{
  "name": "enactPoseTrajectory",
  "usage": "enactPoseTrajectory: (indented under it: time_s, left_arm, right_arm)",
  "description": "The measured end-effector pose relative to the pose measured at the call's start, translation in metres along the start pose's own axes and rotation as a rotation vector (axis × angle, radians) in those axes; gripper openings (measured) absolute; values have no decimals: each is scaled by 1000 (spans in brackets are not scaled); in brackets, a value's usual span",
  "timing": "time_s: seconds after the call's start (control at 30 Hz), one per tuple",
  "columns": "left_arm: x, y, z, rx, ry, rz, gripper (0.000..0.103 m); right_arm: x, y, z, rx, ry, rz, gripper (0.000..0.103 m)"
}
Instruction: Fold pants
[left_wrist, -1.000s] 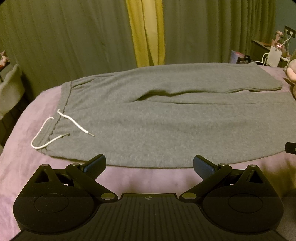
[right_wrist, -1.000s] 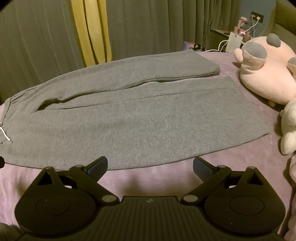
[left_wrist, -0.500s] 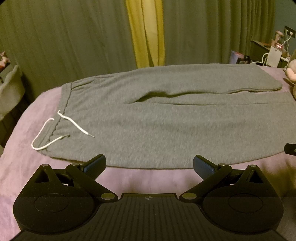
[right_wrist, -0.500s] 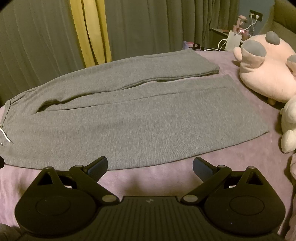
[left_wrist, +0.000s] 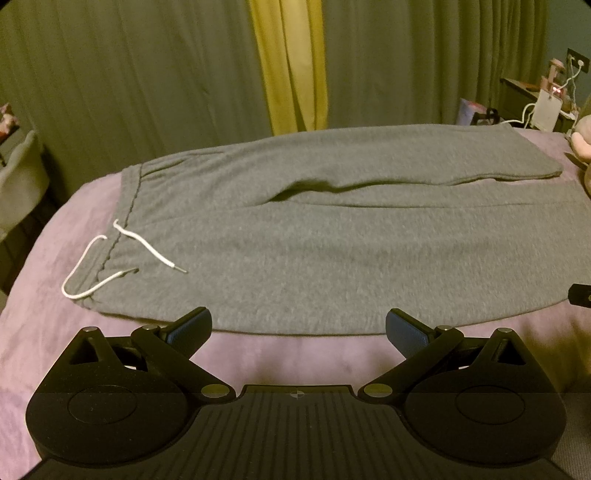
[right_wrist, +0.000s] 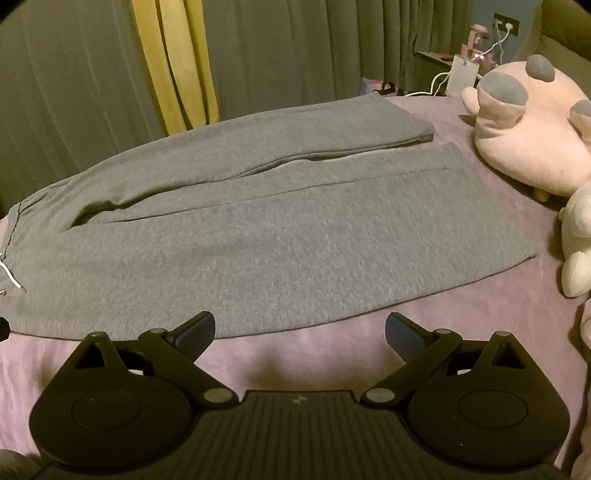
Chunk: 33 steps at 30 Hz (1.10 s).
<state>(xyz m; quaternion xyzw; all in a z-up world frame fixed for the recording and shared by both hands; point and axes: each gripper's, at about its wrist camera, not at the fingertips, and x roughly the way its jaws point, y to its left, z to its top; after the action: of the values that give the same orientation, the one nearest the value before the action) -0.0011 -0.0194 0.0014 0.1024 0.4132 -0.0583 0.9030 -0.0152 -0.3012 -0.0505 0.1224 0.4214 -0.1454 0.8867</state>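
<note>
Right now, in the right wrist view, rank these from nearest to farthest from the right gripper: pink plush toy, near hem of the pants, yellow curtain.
1. Near hem of the pants, just ahead of the right gripper.
2. Pink plush toy, far right.
3. Yellow curtain, back left, behind the bed.

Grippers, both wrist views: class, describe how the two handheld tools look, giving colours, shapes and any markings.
The left gripper and right gripper match: black ribbed bodies, round discs either side, silver pivot pins, angled black arms ending in blue textured fingertips. Each body carries a small pale centre mark. No cables or sleeves show.
</note>
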Motion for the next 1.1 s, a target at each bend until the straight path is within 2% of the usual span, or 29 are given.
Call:
enactPoseTrajectory:
  time_s: [1.1]
  left_arm:
    - [0,0,0,-6,5,-1,103]
  right_arm:
    - [0,-1,1,4,-6,10,99]
